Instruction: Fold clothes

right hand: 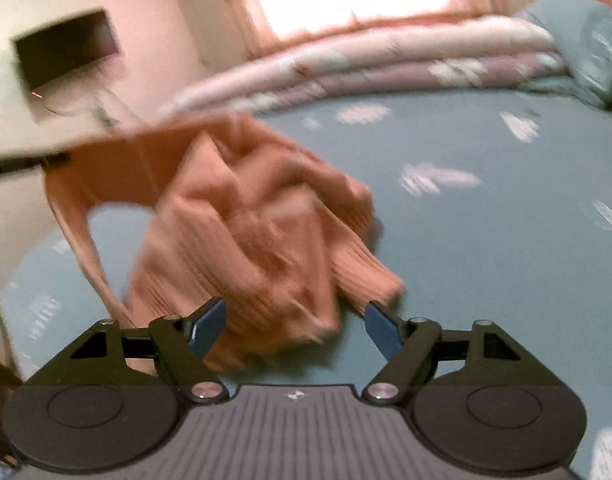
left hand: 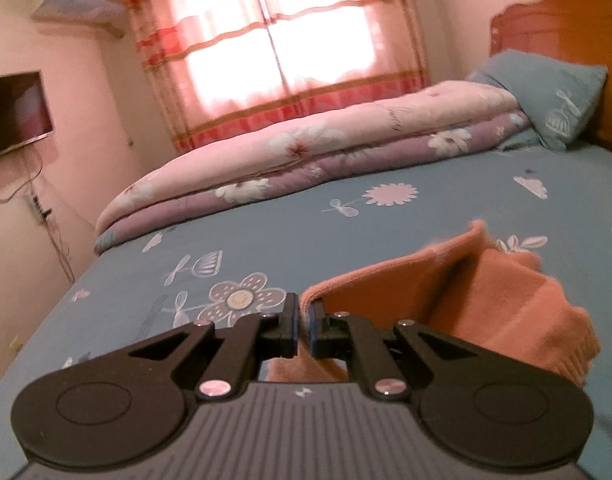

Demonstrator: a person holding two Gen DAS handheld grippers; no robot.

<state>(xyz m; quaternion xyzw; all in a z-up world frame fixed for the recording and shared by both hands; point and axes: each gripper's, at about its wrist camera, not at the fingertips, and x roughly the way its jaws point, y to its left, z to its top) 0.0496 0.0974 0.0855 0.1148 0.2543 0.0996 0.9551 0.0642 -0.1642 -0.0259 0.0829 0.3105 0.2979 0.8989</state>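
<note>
On the bed, seen from the left wrist, the left gripper (left hand: 305,322) has its jaws pinched together on a raised edge of the orange sweater (left hand: 486,300). The cloth rises from the pinch and folds back to the right, where the rest of it lies bunched on the blue flowered sheet (left hand: 306,224). Beyond, a folded quilt (left hand: 306,152) runs across the bed, with a blue pillow (left hand: 546,92) at its right end against the wooden headboard (left hand: 566,28). A striped curtain (left hand: 274,48) glows behind, and a dark screen (left hand: 14,108) hangs on the left wall.

From the right wrist, the picture is blurred. The right gripper (right hand: 296,326) has its jaws wide apart; the sweater (right hand: 246,220) lies crumpled between and beyond them, and the pads do not seem to press on it. One part of the cloth stretches up and left to a dark tip at the frame's edge, probably the left gripper (right hand: 26,162). The sheet (right hand: 486,240) spreads to the right, and the quilt (right hand: 366,60) and pillow (right hand: 586,40) lie farther back.
</note>
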